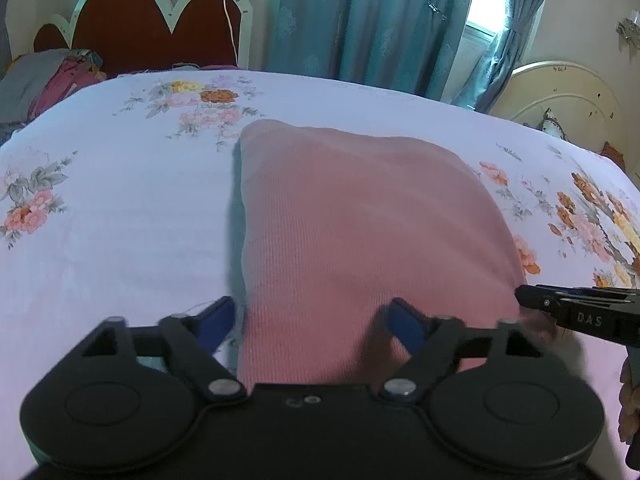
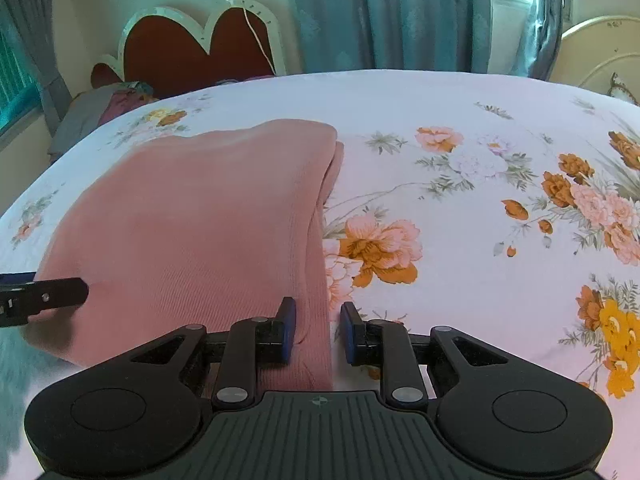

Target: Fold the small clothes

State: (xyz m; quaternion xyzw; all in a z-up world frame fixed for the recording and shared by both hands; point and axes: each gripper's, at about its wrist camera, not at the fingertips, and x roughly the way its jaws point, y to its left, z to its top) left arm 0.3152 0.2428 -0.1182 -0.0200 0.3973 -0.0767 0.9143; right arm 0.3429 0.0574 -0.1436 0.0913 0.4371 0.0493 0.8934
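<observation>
Straddling pink garment (image 1: 360,216) edges | both tools apart | floral sheet (image 2: 460,260) around

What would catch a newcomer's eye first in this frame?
A pink garment, already folded into a rough rectangle, lies in the middle of the flowered bedsheet. The left claw gapes wide over its near left corner, while the right claw straddles its near right edge. Behind stands a red headboard.
</observation>
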